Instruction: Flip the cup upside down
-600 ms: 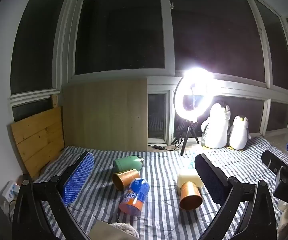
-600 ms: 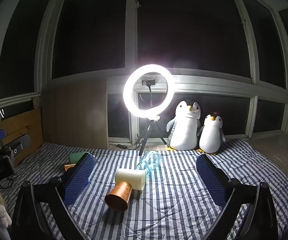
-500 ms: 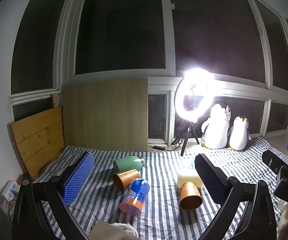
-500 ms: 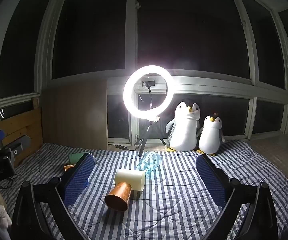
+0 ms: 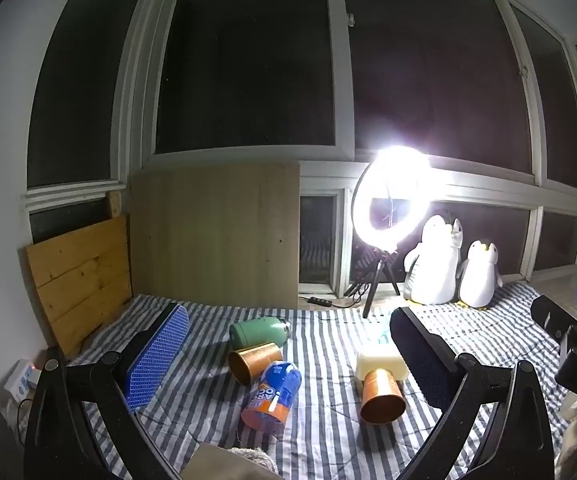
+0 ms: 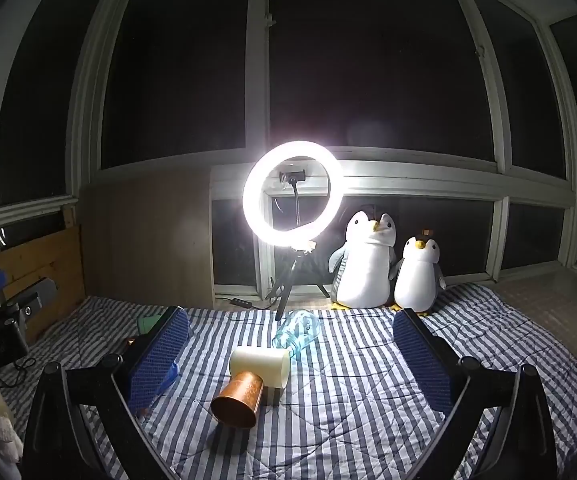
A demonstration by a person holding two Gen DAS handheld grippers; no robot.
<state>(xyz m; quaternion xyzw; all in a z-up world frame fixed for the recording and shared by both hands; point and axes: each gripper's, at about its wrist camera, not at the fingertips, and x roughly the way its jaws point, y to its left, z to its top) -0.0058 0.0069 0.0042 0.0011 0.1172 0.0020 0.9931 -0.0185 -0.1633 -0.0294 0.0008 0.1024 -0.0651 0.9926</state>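
Several cups lie on their sides on a striped blanket (image 5: 328, 432). In the left wrist view I see a copper cup (image 5: 253, 361), a second copper cup (image 5: 382, 396) against a cream cup (image 5: 380, 362), a green bottle (image 5: 258, 332) and a blue-orange can (image 5: 274, 394). My left gripper (image 5: 288, 354) is open and empty above them. In the right wrist view the copper cup (image 6: 238, 400) touches the cream cup (image 6: 260, 364), with a clear blue jar (image 6: 298, 334) behind. My right gripper (image 6: 292, 354) is open and empty, held back from them.
A bright ring light on a tripod (image 6: 293, 196) and two plush penguins (image 6: 364, 264) stand at the back by the windows. Wooden boards (image 5: 80, 272) lean at the left. The other gripper shows at the right edge of the left wrist view (image 5: 568, 344).
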